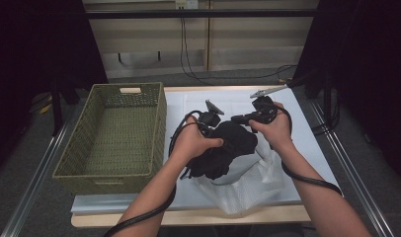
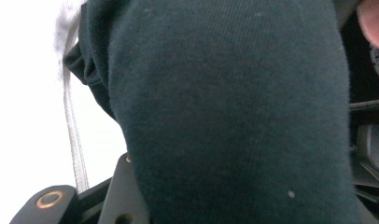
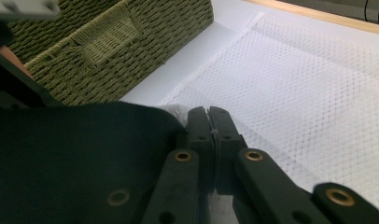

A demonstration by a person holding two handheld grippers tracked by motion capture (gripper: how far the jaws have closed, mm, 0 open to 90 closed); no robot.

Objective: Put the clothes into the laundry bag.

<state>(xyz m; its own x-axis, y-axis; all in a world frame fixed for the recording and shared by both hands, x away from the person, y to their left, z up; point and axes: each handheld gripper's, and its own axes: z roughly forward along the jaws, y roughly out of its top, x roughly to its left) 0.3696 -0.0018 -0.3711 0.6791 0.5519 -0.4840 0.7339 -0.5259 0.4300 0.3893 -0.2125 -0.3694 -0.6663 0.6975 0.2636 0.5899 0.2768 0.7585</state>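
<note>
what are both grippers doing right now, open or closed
Left gripper: jaws hidden by the black garment; cannot be told.
Right gripper: jaws closed, pinching the white mesh bag.

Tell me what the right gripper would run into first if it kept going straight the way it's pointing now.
Judging from the right gripper view, the right gripper would likely first meet the white mesh sheet just ahead of its closed jaws, with the green woven basket off to one side; depth is uncertain.

Black grippers, brass-coloured rivets (image 3: 183,156), thick black cables (image 1: 307,180), seemingly bare forearms
</note>
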